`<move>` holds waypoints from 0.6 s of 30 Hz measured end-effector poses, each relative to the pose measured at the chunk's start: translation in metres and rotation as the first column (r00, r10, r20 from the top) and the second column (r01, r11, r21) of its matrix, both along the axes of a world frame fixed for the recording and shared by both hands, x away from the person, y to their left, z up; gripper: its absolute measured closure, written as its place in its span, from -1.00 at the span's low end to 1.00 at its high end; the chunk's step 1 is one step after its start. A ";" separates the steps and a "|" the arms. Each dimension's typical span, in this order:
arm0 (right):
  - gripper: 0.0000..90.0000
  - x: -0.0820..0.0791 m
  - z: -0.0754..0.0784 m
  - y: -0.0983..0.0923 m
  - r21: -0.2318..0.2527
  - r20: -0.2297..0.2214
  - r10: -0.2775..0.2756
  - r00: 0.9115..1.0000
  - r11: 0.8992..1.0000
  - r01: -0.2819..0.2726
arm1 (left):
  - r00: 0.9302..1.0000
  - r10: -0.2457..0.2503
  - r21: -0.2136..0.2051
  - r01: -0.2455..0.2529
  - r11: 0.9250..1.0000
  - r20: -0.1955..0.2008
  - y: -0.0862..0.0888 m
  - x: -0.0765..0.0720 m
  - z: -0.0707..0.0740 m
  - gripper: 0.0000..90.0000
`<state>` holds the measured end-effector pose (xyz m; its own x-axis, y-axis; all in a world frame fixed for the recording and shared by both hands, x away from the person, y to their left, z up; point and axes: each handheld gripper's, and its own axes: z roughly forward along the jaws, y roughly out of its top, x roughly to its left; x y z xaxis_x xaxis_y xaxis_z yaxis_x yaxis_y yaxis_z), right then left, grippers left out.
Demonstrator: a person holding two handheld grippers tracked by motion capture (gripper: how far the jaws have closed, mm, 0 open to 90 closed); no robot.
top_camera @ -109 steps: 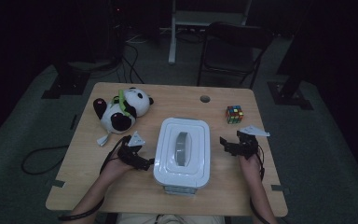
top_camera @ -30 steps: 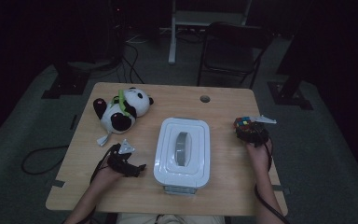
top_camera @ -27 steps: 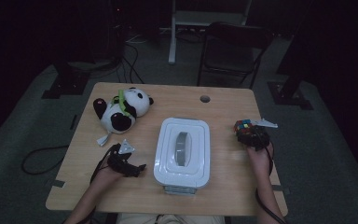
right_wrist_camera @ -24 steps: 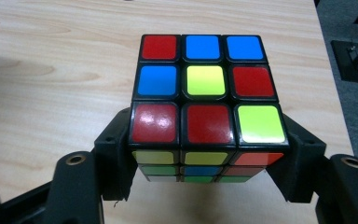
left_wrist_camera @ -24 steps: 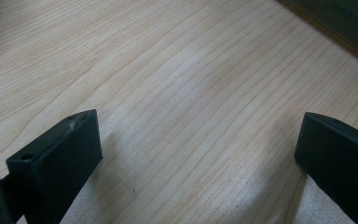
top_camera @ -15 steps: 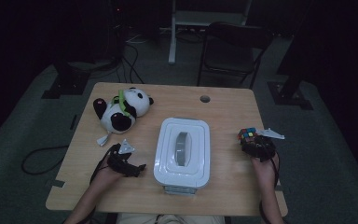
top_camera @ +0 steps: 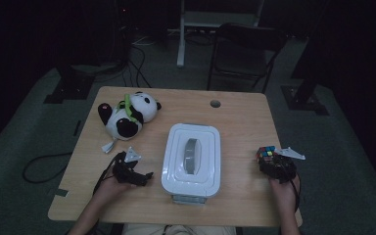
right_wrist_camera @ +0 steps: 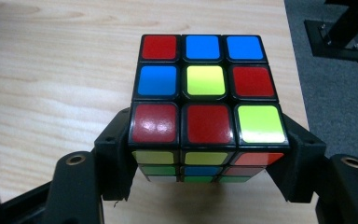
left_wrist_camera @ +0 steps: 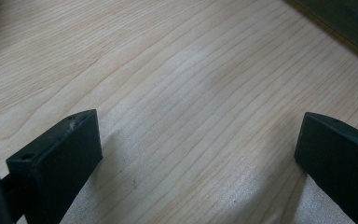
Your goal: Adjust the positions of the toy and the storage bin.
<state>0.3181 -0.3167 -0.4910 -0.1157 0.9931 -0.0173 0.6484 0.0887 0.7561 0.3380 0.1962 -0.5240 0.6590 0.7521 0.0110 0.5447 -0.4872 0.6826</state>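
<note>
No readable text, labels, brands, numbers or signs anywhere: none on the cube (right_wrist_camera: pixel 205 107), the white lidded box (top_camera: pixel 192 159), the plush panda (top_camera: pixel 127 115) or the surface (top_camera: pixel 235 107).

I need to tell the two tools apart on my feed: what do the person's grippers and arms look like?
Both are black handheld tools. The left gripper has two blocky matt black jaws with small holes, a grey three-cornered plate on top and a dark cable trailing toward the person. The right gripper has the same black jaws with round screw holes, plus a grey plate. The forearms are bare, no sleeves showing.
</note>
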 end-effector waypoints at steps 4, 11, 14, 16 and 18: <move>-0.25 -0.008 -0.003 -0.001 0.003 -0.003 -0.020 1.000 1.000 0.020 | 1.000 0.000 0.000 0.000 1.000 0.000 0.000 0.000 0.000 -0.97; -0.25 -0.022 -0.009 0.000 0.025 -0.007 -0.005 1.000 1.000 0.005 | 1.000 0.000 -0.001 0.000 1.000 0.000 0.000 0.000 0.000 -0.97; -0.25 -0.028 -0.014 0.001 0.034 -0.017 -0.009 1.000 0.999 0.010 | 1.000 0.001 -0.001 -0.001 1.000 0.000 0.000 0.000 0.000 -0.97; -0.25 -0.031 -0.018 0.001 0.032 -0.017 -0.007 1.000 0.999 0.007 | 1.000 0.000 -0.001 0.000 1.000 0.000 0.000 0.000 0.000 -0.97; -0.25 -0.033 -0.018 0.001 0.032 -0.014 -0.004 1.000 0.999 0.004 | 1.000 0.000 -0.001 0.000 1.000 0.000 0.000 0.000 0.000 -0.97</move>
